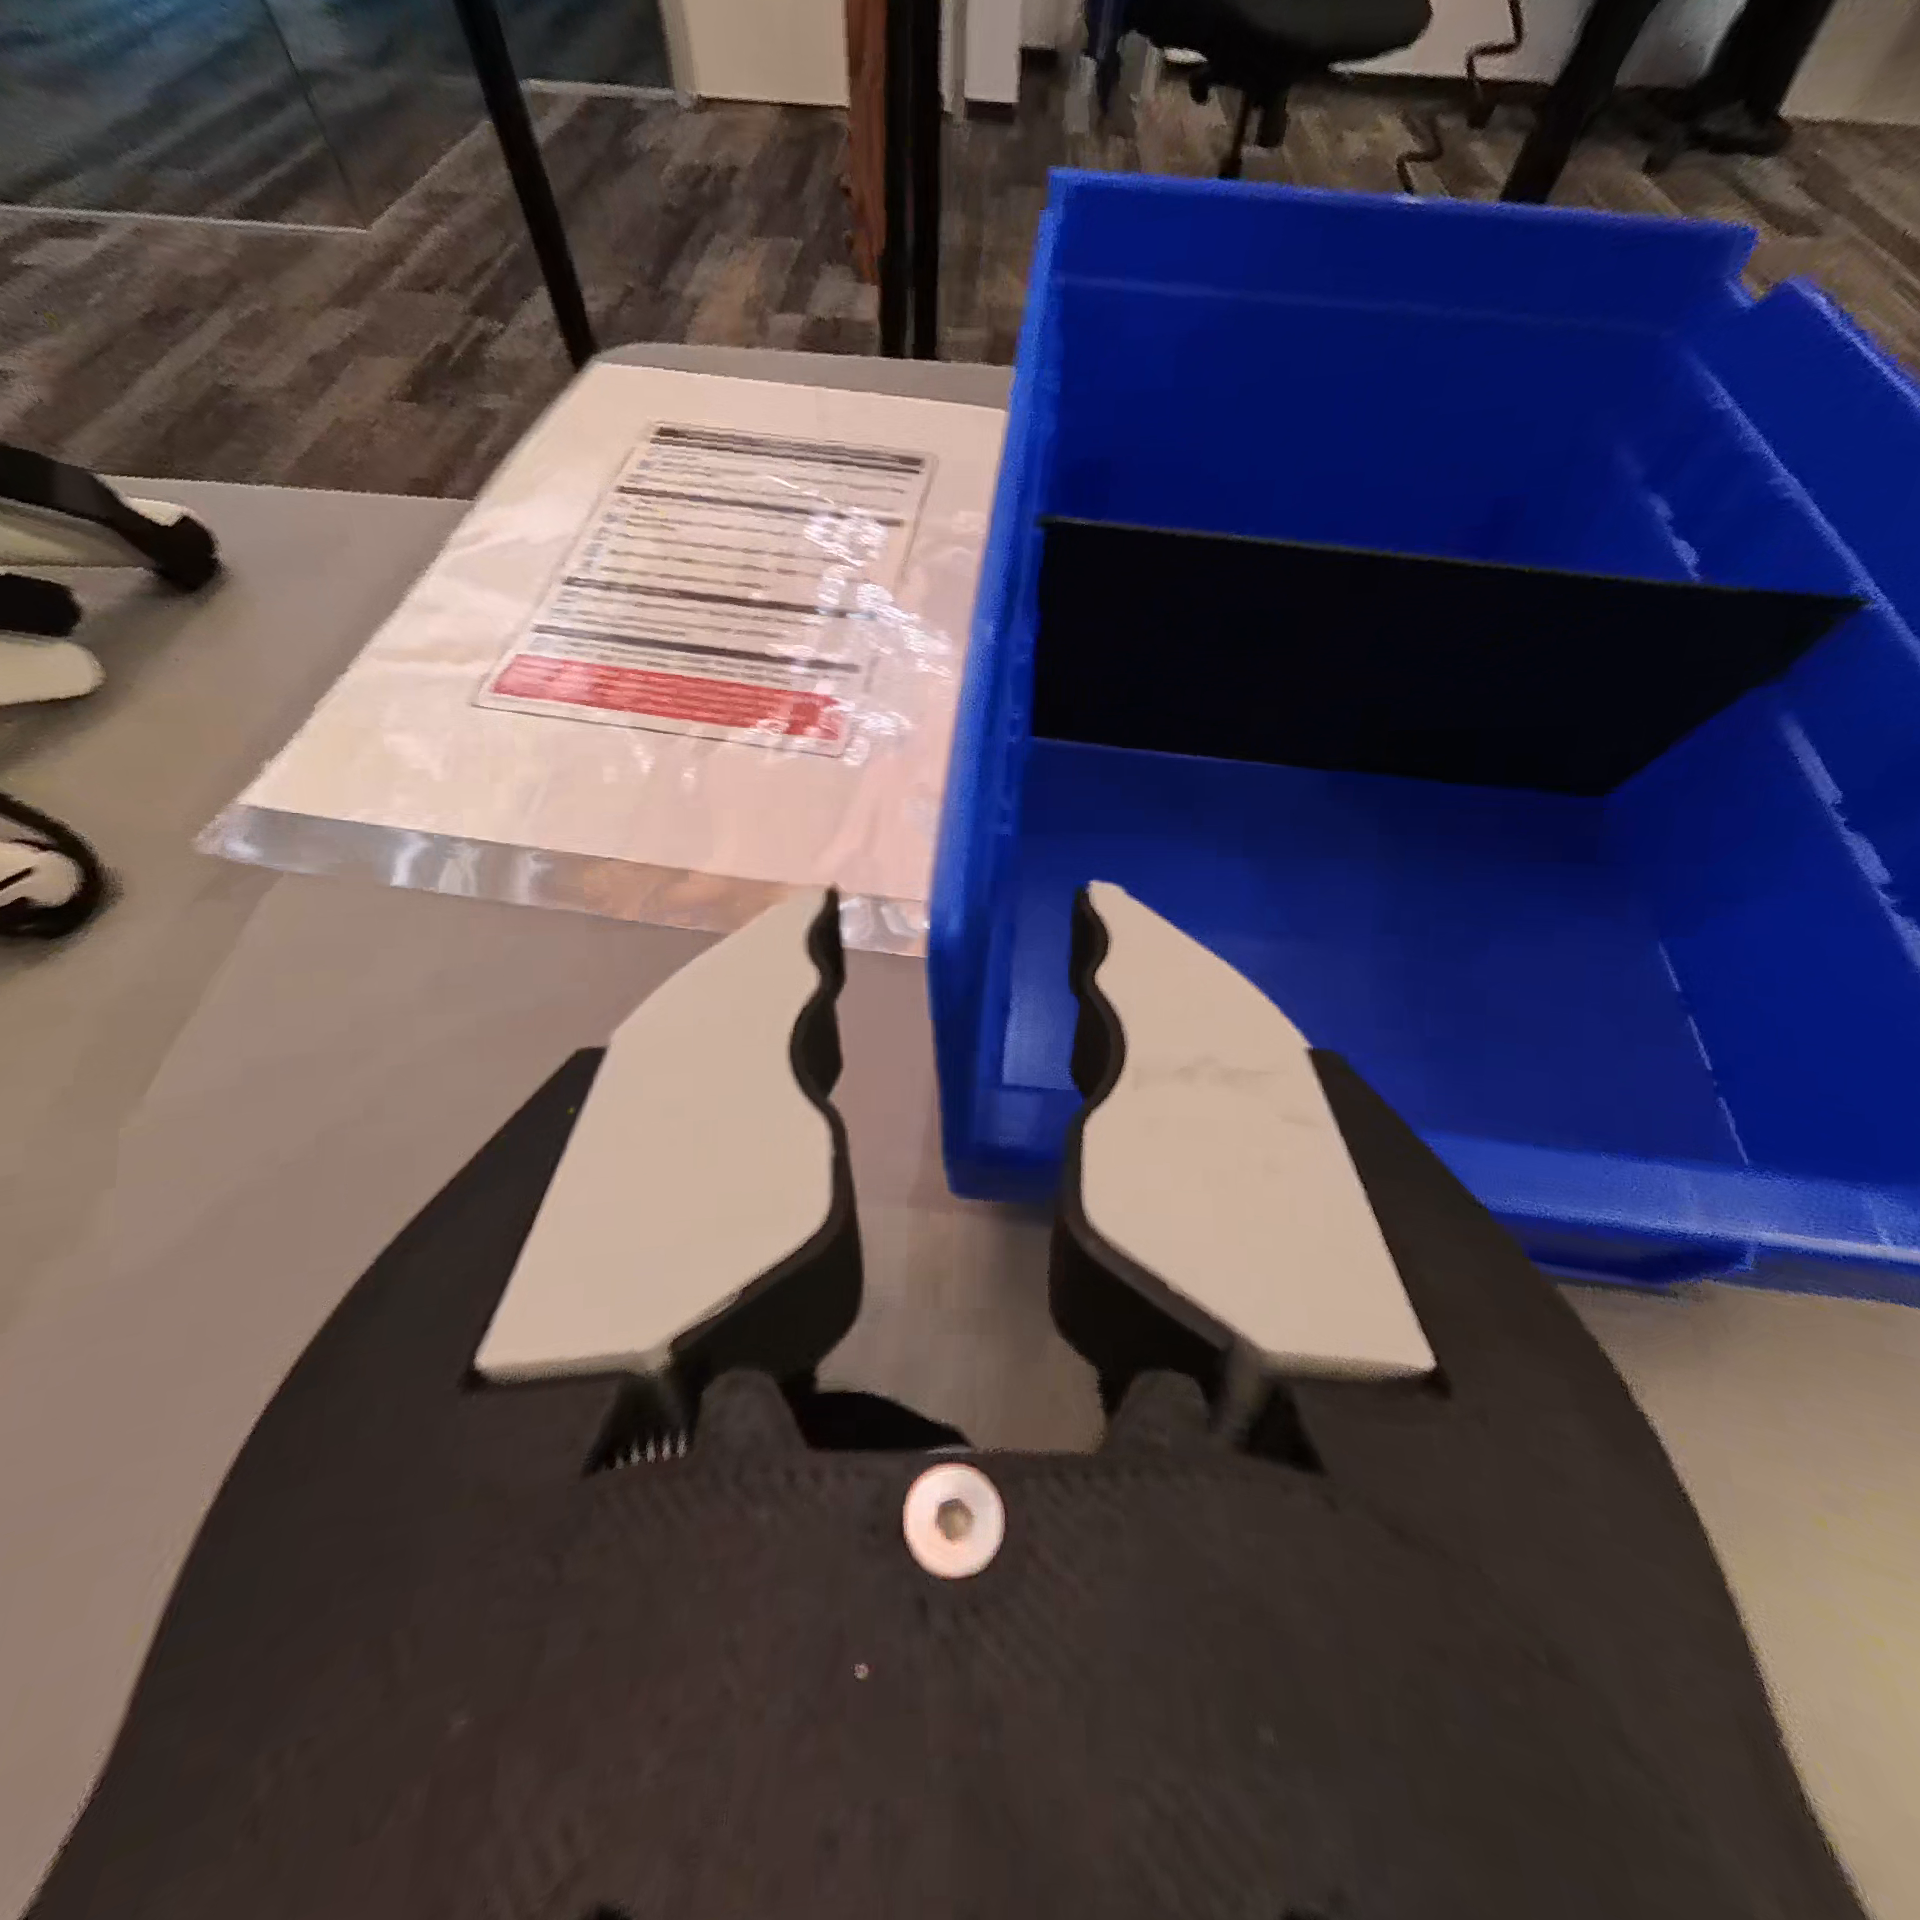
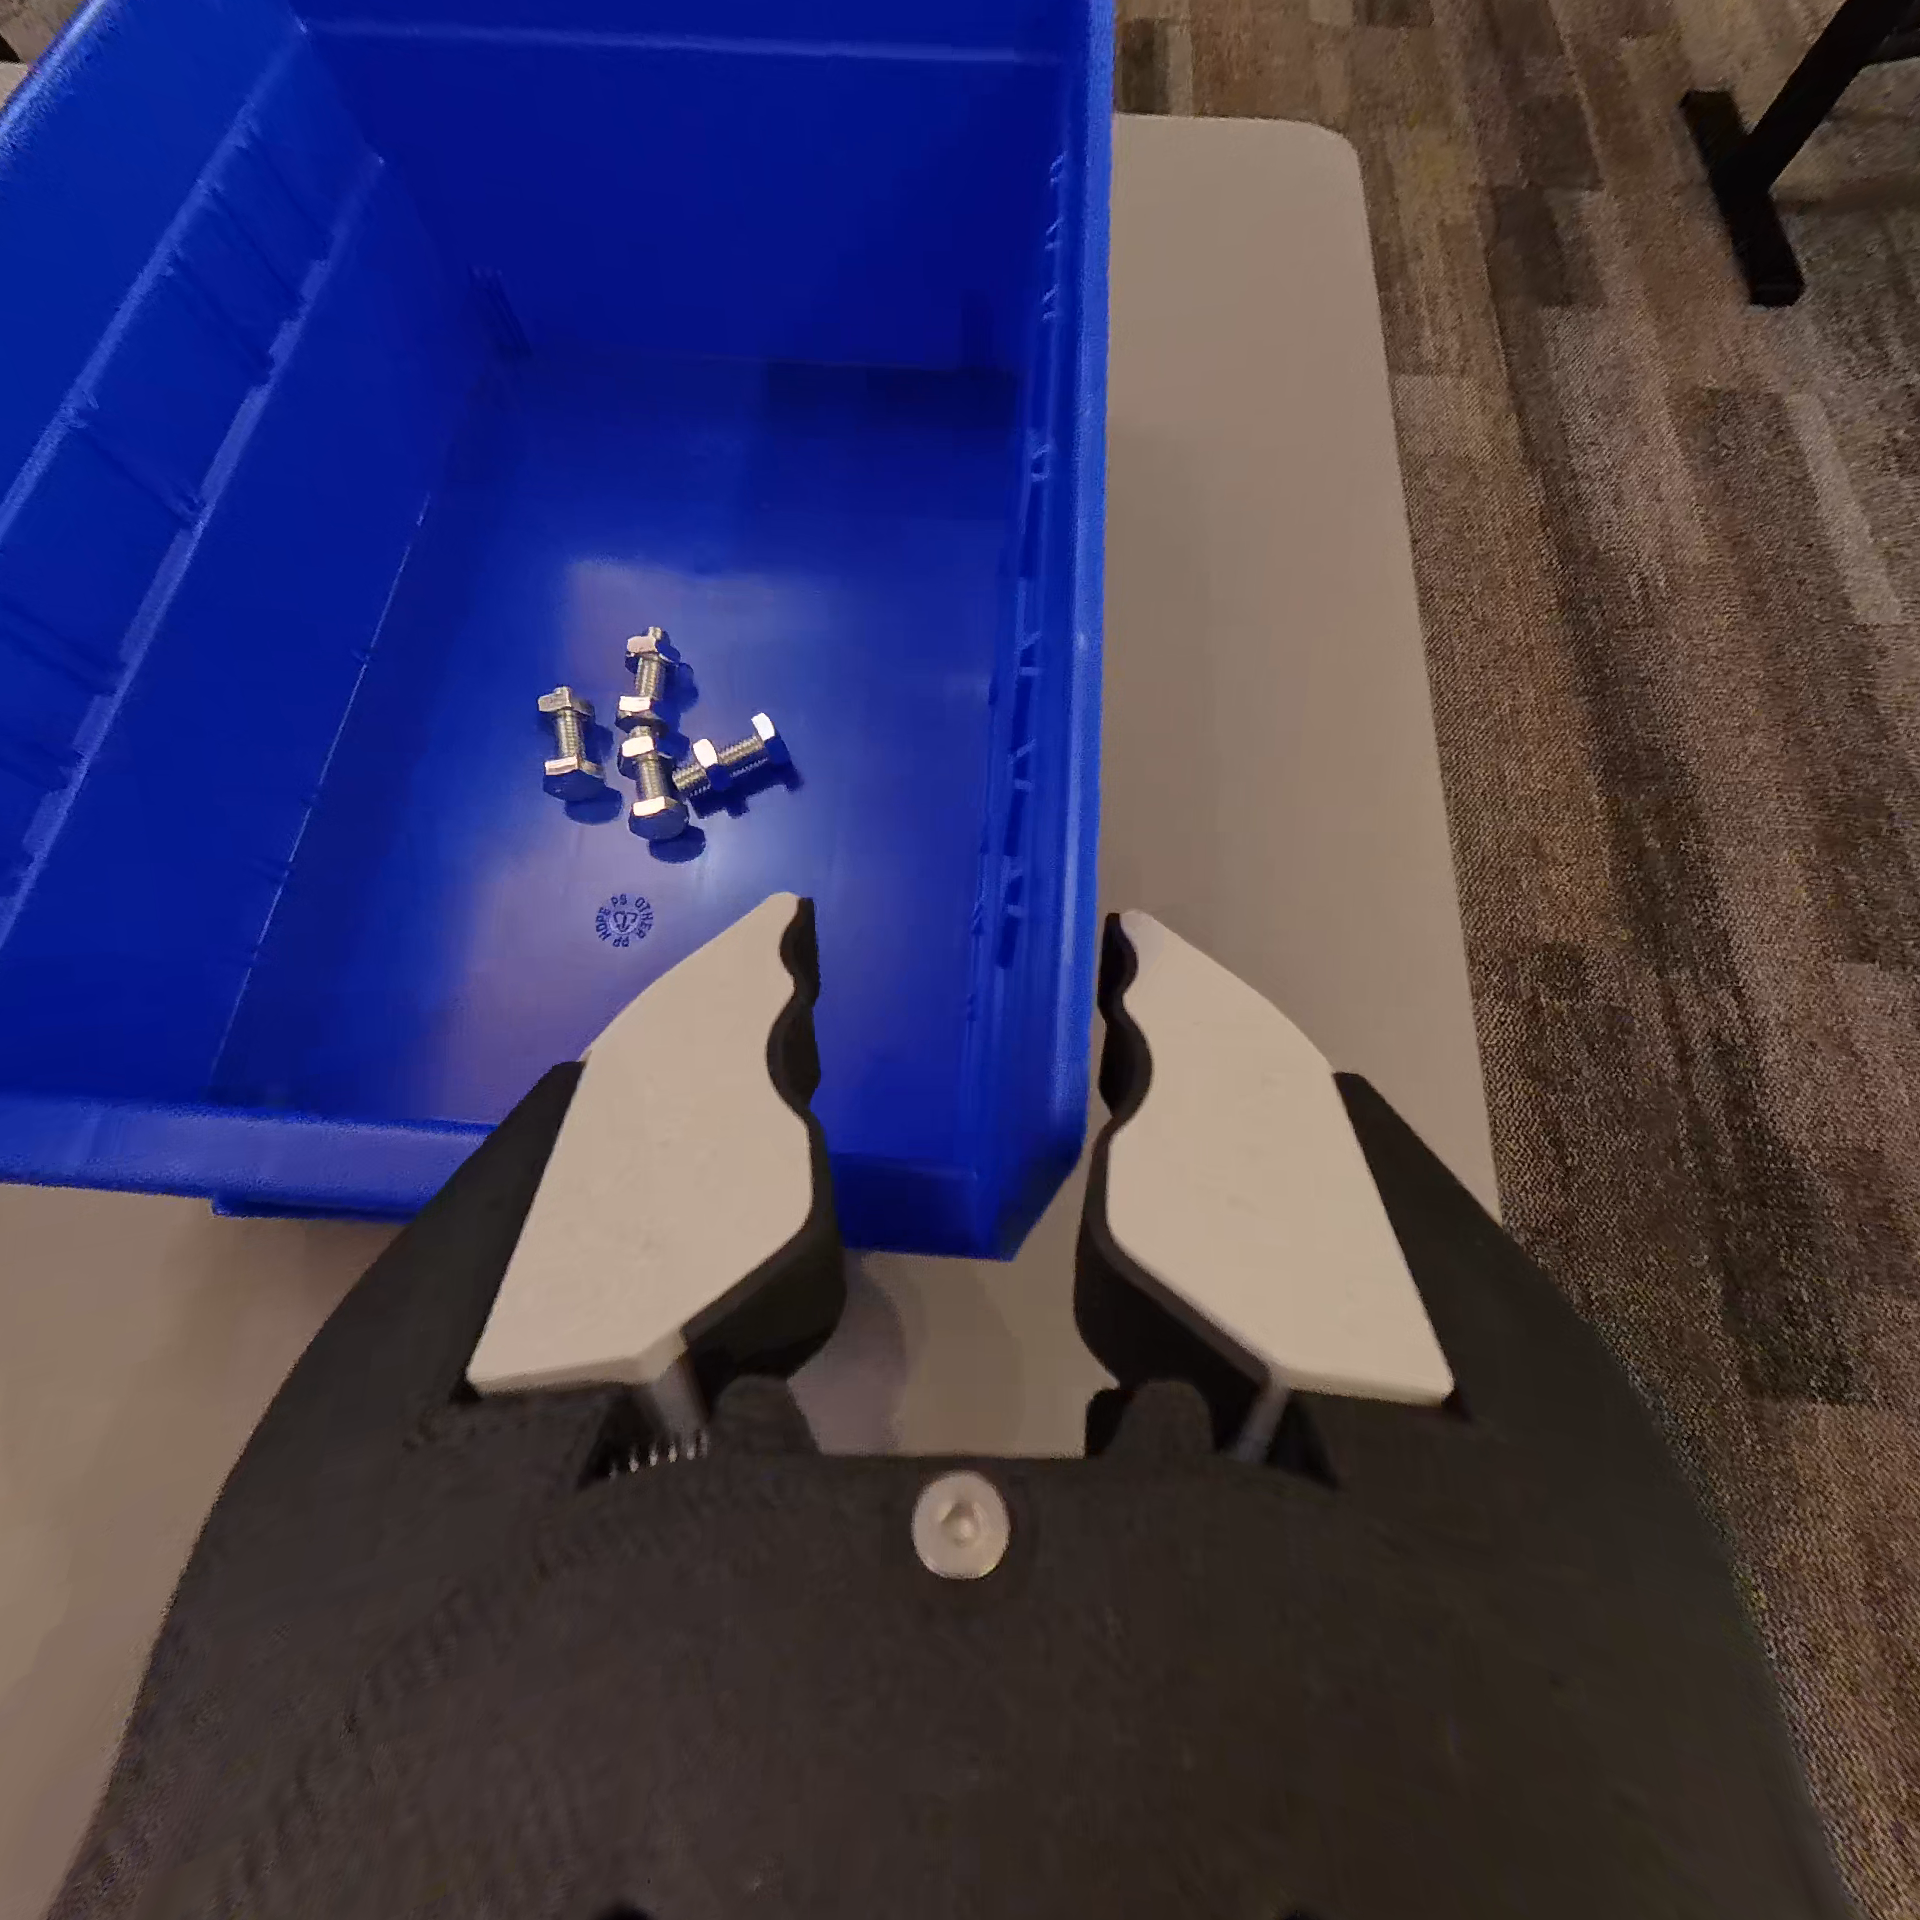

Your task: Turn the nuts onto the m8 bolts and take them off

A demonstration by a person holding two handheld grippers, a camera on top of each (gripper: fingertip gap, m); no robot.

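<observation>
Right gripper (image 2: 956, 925): jaws apart, nothing between the pads; poised above the near right corner of the blue bin (image 2: 1081, 623), its fingers straddling the bin's right wall from above without touching it. Probably staged there for a reach down to the hardware.

Bolts with nuts (image 2: 649, 738): four silver hex bolts, each seemingly carrying a nut, lying loose in a cluster on the bin floor, toward the near right corner. The walls likely serve to stop them rolling off.

Left gripper (image 1: 956, 904): likewise released and bare, held over the bin's near left corner (image 1: 977, 727), ready to take a partner role.

Black divider (image 1: 1403, 665): stands across the bin, splitting it into near and far compartments.

Clear plastic bag (image 1: 623, 727): flat on the grey table (image 1: 260, 1039), touching the bin's left wall.
</observation>
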